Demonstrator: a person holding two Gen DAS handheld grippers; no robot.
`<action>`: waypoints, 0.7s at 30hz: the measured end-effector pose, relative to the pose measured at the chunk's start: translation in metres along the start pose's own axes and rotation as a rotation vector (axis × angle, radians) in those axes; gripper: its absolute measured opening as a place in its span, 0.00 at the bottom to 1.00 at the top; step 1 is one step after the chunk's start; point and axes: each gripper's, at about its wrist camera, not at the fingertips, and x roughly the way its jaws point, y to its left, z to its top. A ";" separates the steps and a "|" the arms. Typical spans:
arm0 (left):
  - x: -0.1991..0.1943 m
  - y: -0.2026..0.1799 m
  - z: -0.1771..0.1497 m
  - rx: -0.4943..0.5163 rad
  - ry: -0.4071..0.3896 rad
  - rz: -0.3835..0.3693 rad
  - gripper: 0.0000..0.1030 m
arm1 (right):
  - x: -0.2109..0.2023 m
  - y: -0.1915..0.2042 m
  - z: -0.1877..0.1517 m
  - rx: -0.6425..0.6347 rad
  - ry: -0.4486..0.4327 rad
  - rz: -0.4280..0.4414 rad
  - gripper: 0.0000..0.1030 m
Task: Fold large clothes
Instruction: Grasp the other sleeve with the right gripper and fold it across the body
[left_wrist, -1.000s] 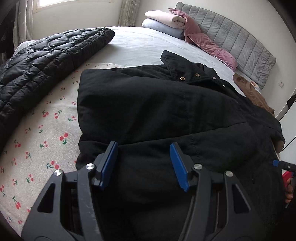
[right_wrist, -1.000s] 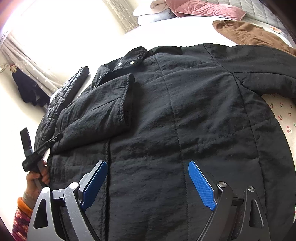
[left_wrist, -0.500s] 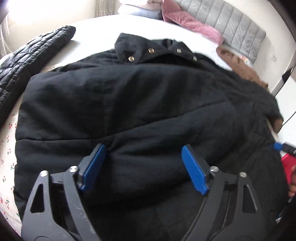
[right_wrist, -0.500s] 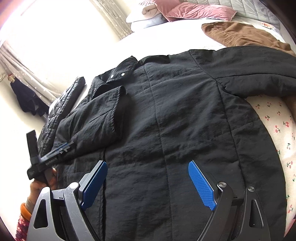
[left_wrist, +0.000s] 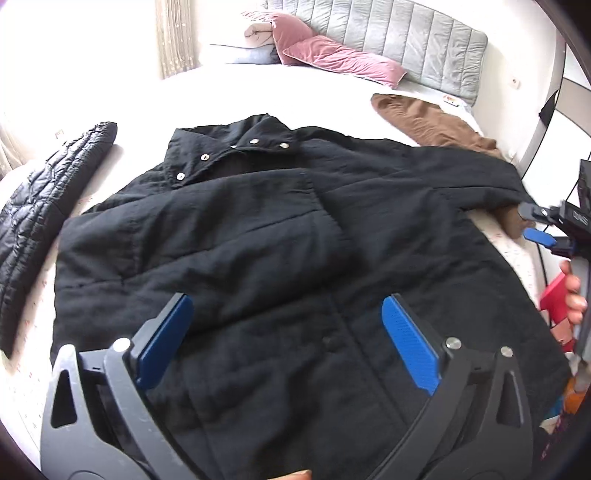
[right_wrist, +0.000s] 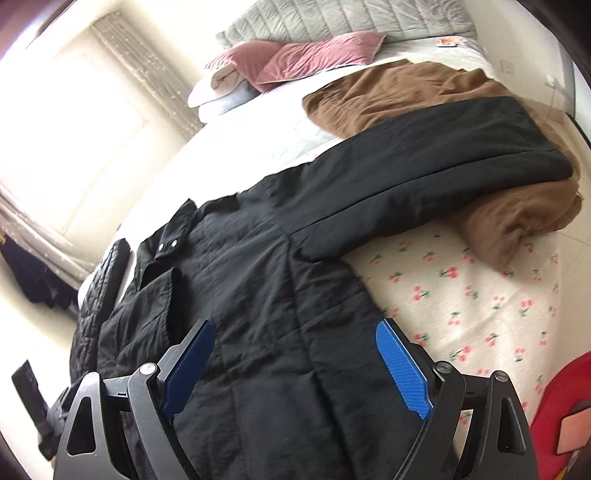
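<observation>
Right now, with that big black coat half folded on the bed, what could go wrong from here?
1. The black padded coat's outstretched sleeve lies over the crumpled brown garment; a pinch there might drag both along.
2. The sleeve already folded across the coat's chest lies loose, so tugging the body could undo it.
3. The open right gripper hovers over thick padding, which may slip from a shallow pinch.

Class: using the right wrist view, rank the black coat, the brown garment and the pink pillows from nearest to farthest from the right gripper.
1. Black coat, directly beneath the right gripper.
2. Brown garment, beyond it, upper right, under the coat's sleeve.
3. Pink pillows, farthest, by the headboard.
</observation>
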 end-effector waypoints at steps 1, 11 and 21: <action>-0.003 -0.004 -0.003 -0.002 0.010 -0.016 0.99 | -0.004 -0.010 0.007 0.012 -0.015 -0.007 0.88; -0.005 -0.026 -0.028 -0.065 0.040 -0.041 0.99 | -0.030 -0.154 0.077 0.159 -0.209 -0.114 0.88; 0.005 -0.021 -0.029 -0.122 0.061 -0.056 0.99 | -0.023 -0.256 0.119 0.344 -0.295 -0.120 0.77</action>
